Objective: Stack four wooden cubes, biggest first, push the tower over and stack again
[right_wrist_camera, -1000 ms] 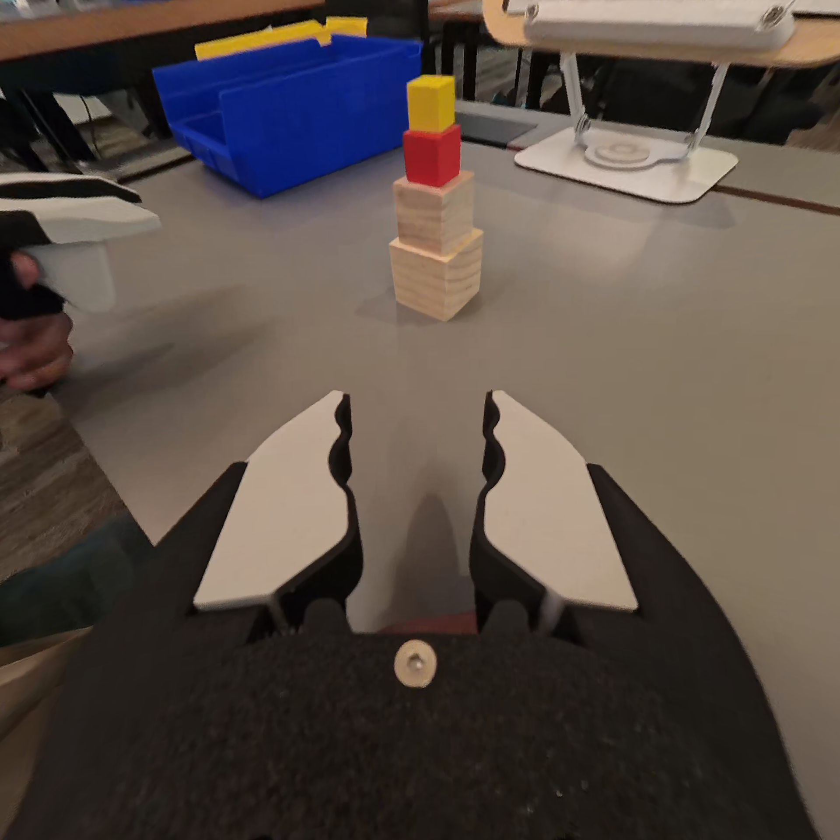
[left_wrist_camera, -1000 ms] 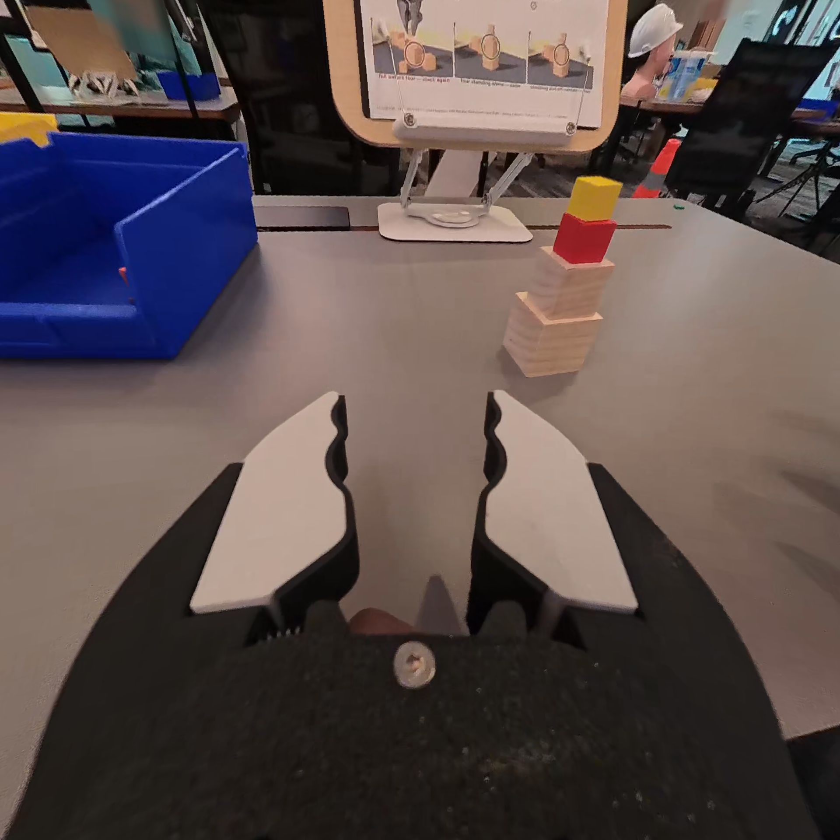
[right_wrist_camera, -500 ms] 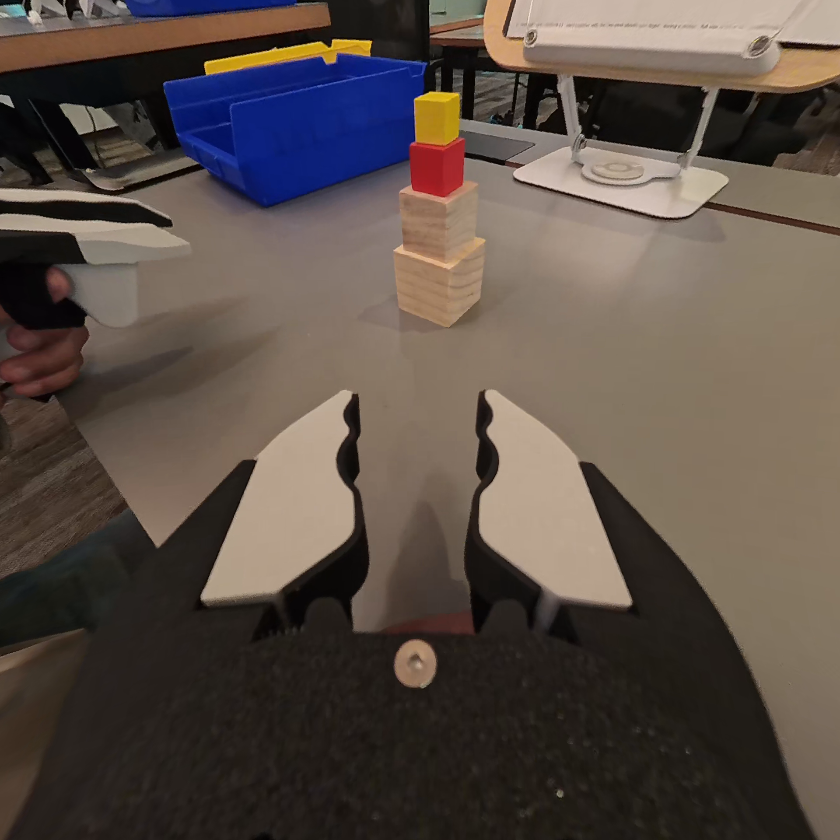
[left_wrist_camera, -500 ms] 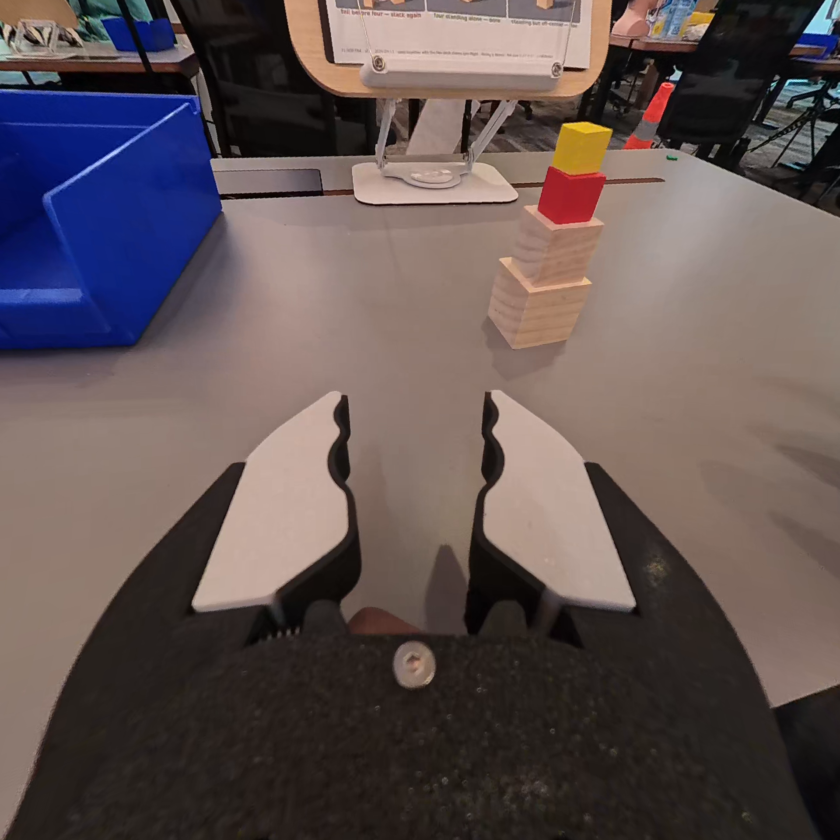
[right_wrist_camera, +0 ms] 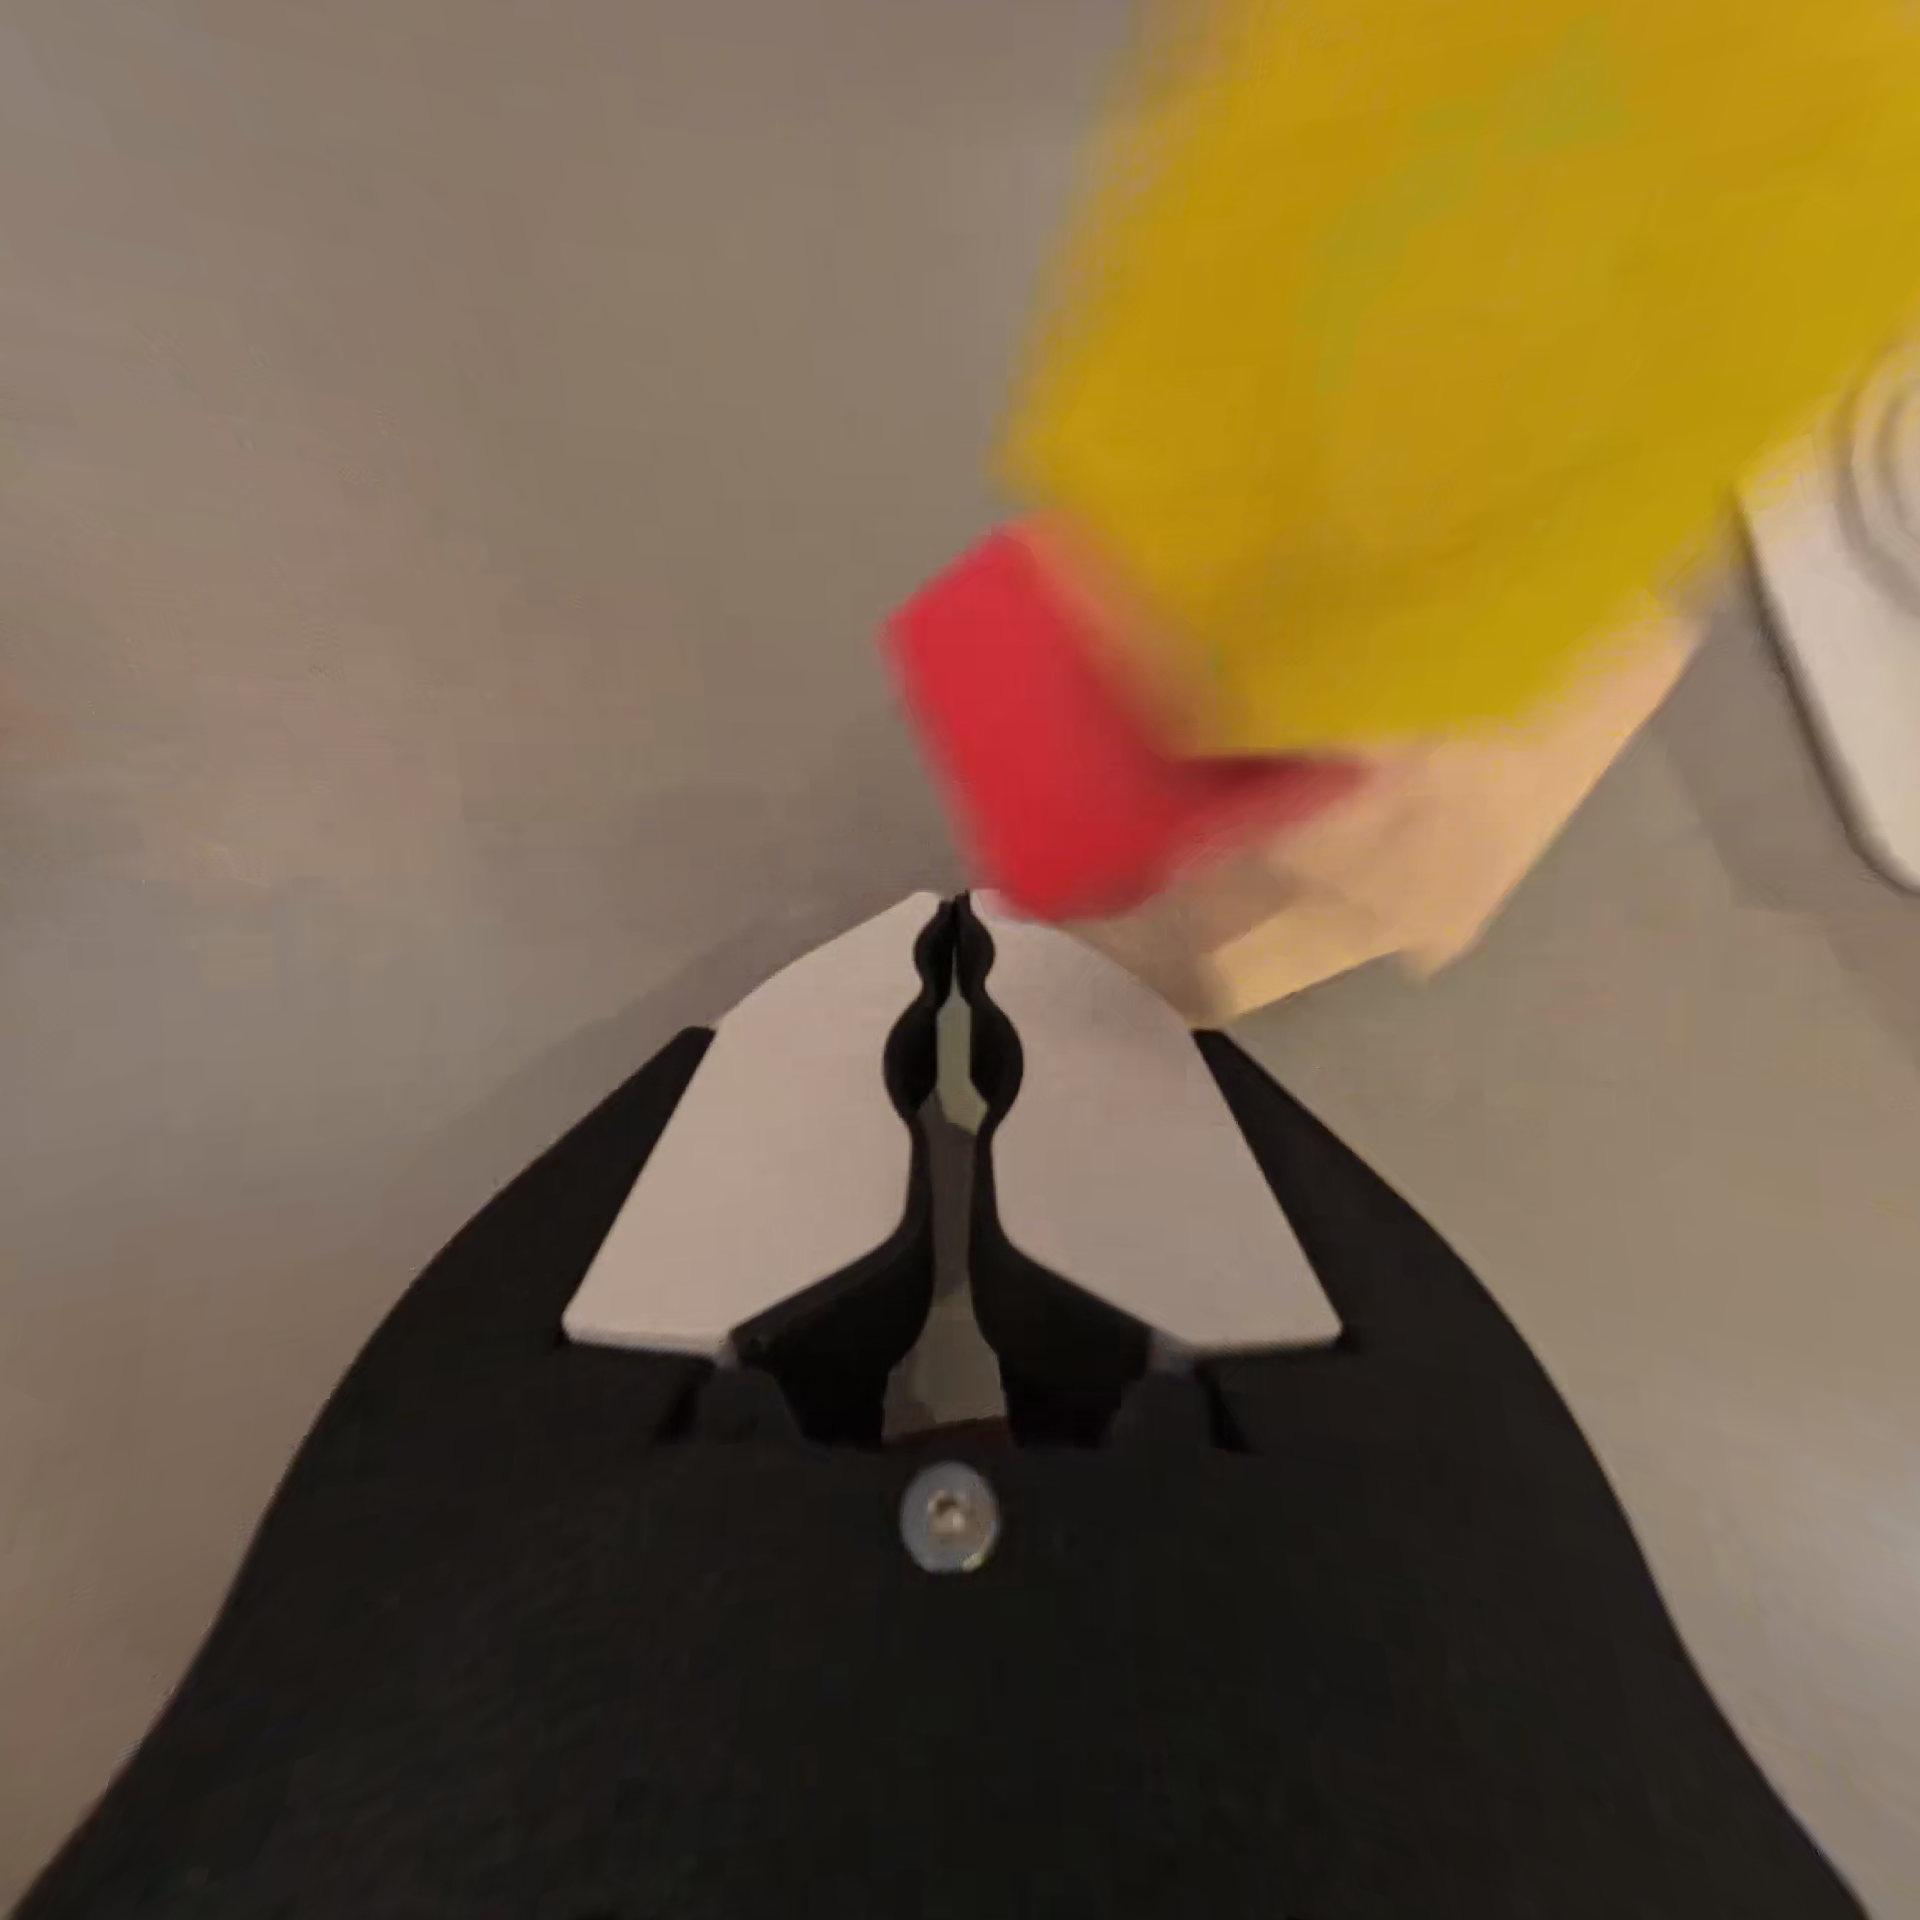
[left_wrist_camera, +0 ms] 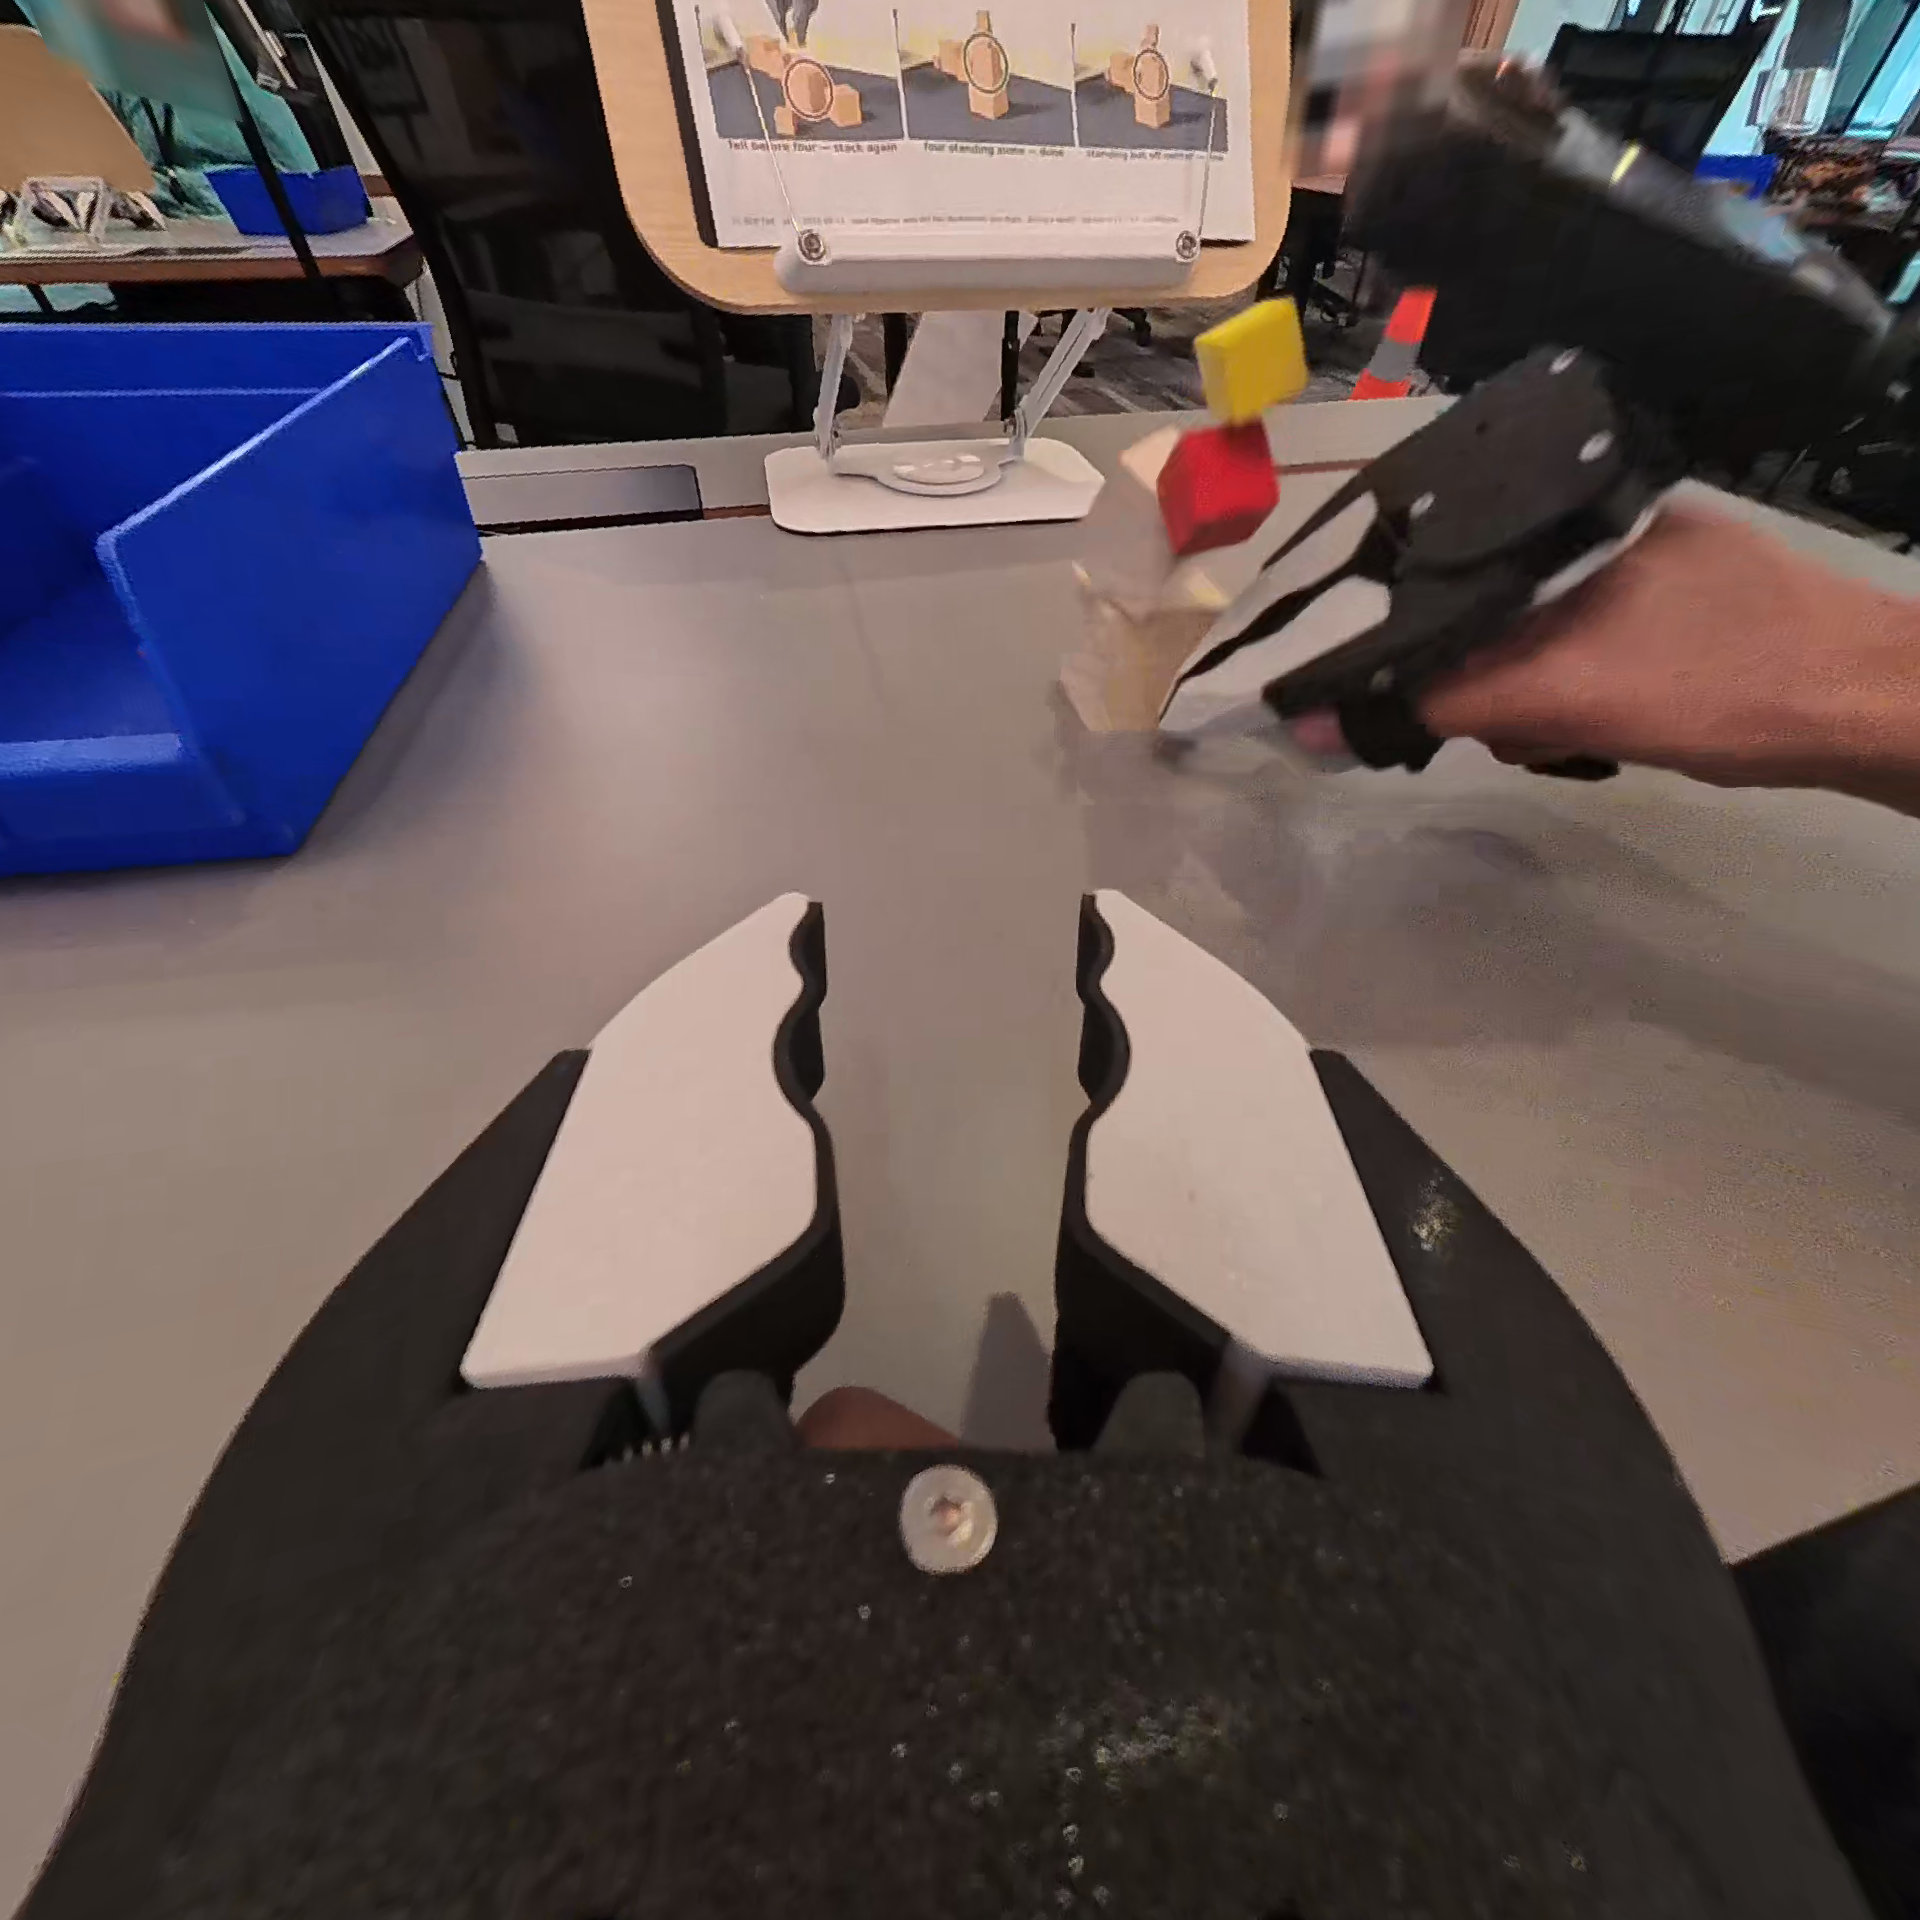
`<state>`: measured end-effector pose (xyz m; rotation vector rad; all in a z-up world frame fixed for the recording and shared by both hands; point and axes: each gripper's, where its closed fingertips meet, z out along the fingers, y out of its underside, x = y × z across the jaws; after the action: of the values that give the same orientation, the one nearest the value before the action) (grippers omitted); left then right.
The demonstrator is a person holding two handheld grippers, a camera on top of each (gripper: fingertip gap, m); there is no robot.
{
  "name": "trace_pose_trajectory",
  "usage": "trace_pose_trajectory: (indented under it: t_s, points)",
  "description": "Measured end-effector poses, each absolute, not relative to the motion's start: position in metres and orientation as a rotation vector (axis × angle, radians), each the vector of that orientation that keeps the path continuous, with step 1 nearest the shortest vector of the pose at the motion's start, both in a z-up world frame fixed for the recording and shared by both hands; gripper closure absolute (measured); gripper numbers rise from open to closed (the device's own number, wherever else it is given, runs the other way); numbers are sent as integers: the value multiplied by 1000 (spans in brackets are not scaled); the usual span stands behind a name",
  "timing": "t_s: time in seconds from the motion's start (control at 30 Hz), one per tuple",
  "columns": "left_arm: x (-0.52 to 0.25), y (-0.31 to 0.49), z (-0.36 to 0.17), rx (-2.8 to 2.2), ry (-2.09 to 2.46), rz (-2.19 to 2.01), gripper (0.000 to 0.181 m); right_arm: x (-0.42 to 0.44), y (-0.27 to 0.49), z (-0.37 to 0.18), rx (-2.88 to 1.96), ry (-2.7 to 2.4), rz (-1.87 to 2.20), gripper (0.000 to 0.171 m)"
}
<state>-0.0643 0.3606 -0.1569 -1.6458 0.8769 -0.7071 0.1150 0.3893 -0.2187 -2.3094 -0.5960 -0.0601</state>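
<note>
**Tower mid-topple under the right gripper's push**

From the left wrist view, the tower is coming apart at about 1 o'clock on the tabletop (left_wrist_camera: pixel 623 727). The yellow cube (left_wrist_camera: pixel 1250 356) is airborne above the red cube (left_wrist_camera: pixel 1216 497), both tilted; the two plain wooden cubes (left_wrist_camera: pixel 1127 623) below lean toward 11 o'clock, blurred. My right gripper (left_wrist_camera: pixel 1195 696) presses in at their base from 3 o'clock, fingers pinched together with nothing between them; its own view shows the tips meeting just beside the red cube. My left gripper (left_wrist_camera: pixel 945 997) hangs low at 6 o'clock, fingers spread wide and empty, well apart from the cubes.

Risks, as I judge them: cubes bounce toward the blue bin (left_wrist_camera: pixel 291 582) at 10 o'clock or the white stand base (left_wrist_camera: pixel 935 483) at 12 o'clock, or roll off the tabletop edge. An over-long push could scatter the bases far apart, slowing restacking.
</note>
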Motion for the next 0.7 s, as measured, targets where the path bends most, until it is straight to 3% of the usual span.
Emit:
trace_pose_trajectory:
  t_s: [0.13,0.43,0.7]
  points:
    - [-65,359,-156,-1634,882,-724,135,80,343,-206,-2165,-770,-123,171]
    - [-64,364,-163,-1690,879,-691,127,80,251,-198,-2154,-412,2,171]
    - [-63,364,-163,-1657,869,-540,129,90,221,-176,-1984,-231,-95,169]
